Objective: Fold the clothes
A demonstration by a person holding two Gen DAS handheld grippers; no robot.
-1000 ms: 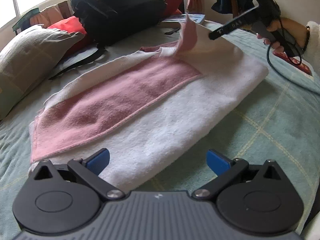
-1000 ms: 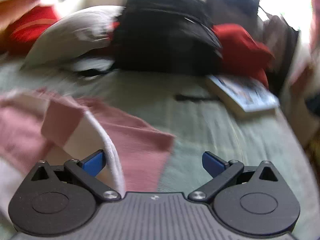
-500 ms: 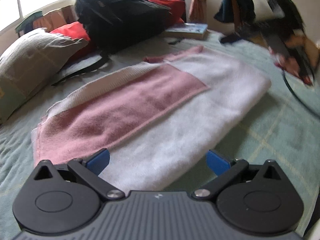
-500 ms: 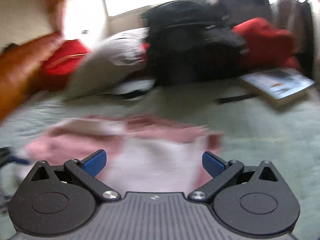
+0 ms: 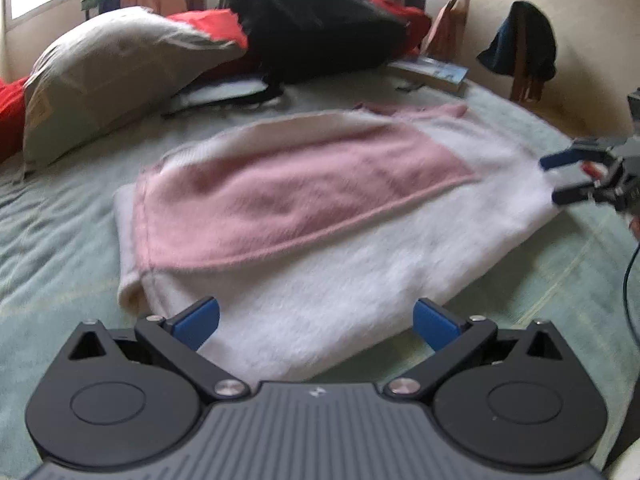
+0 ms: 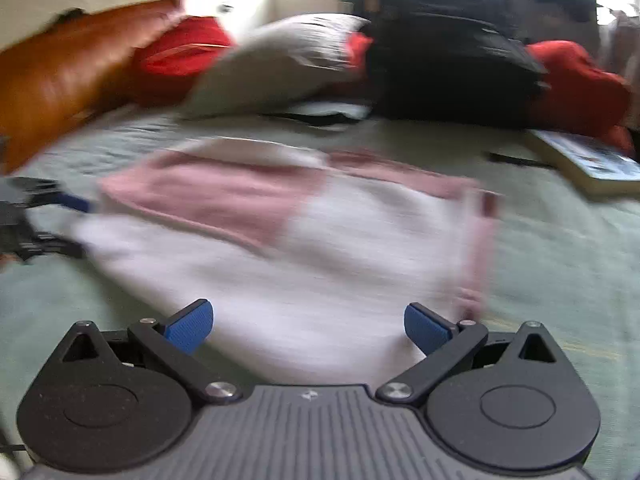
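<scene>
While the folded white and pink garment (image 5: 320, 216) lies flat on the pale green bed (image 5: 60, 232), the left hand-held gripper (image 5: 316, 322) sits at its near white edge with both blue fingers spread wide and nothing between them; the cloth fills the gap from about 12 o'clock of the gripper and runs away toward 1 o'clock. A pink panel (image 5: 288, 192) lies across the upper layer of the garment, with white fabric below it and at its 3 o'clock end. The right hand-held gripper (image 6: 308, 326) also stands wide apart and empty at another white edge of the garment (image 6: 280, 248), the cloth stretching ahead of it at 12 o'clock. In the left wrist view the right hand-held gripper (image 5: 568, 178) shows at 3 o'clock, its fingers parted at the garment's far corner, its body cut off by the frame edge. In the right wrist view the left one (image 6: 60, 220) appears at 9 o'clock, likewise cropped. Whether either gripper's fingers actually touch the fabric cannot be told. Beyond the garment, at 11 to 12 o'clock, rest a grey pillow (image 5: 116, 76), a black backpack (image 5: 312, 28), red cushions (image 6: 572, 76) and a book (image 5: 436, 72). The right wrist view is heavily smeared, so the garment's hems and the pink strip (image 6: 476, 248) at its 3 o'clock side are hard to make out.
</scene>
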